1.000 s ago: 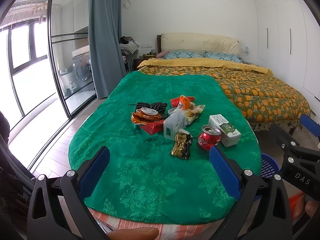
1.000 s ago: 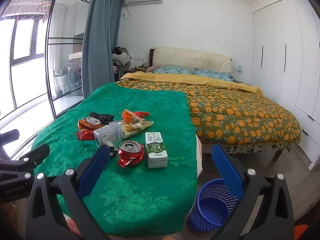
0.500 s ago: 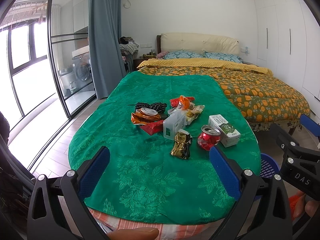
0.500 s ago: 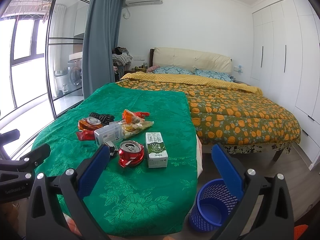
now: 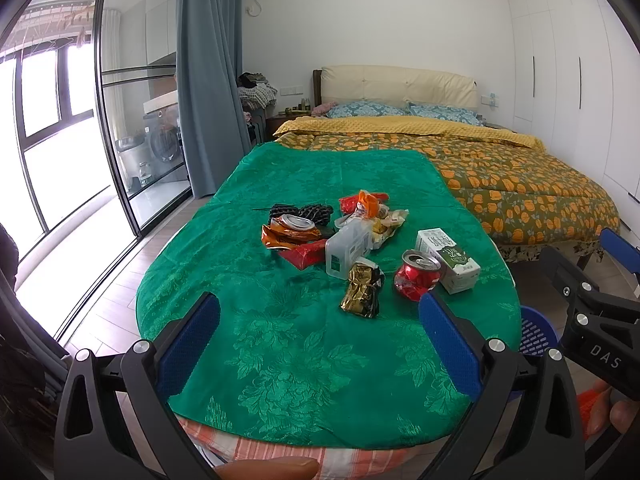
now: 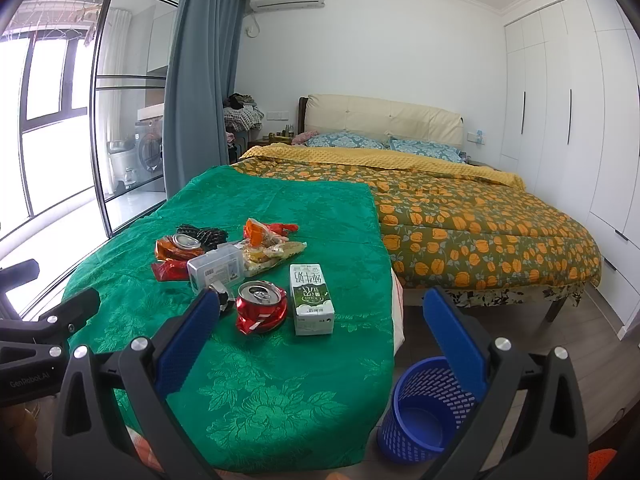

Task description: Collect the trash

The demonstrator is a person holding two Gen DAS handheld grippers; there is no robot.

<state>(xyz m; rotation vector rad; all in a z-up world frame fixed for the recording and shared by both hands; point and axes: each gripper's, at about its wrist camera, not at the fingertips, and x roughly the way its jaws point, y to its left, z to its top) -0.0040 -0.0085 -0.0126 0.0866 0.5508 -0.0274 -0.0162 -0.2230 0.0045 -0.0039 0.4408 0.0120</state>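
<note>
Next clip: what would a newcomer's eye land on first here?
Probably the heap of trash in the middle of the green tablecloth: wrappers, a clear plastic box, a crushed red can and a milk carton beside it. Next, the blue basket on the floor right of the table, and both open claws, left and right, holding nothing.

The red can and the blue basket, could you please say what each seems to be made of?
Red can: thin metal, probably aluminium, glossy paint, crumpled wall, bare silvery top. Blue basket: likely moulded plastic, judging by its uniform colour and perforated wall.
</note>
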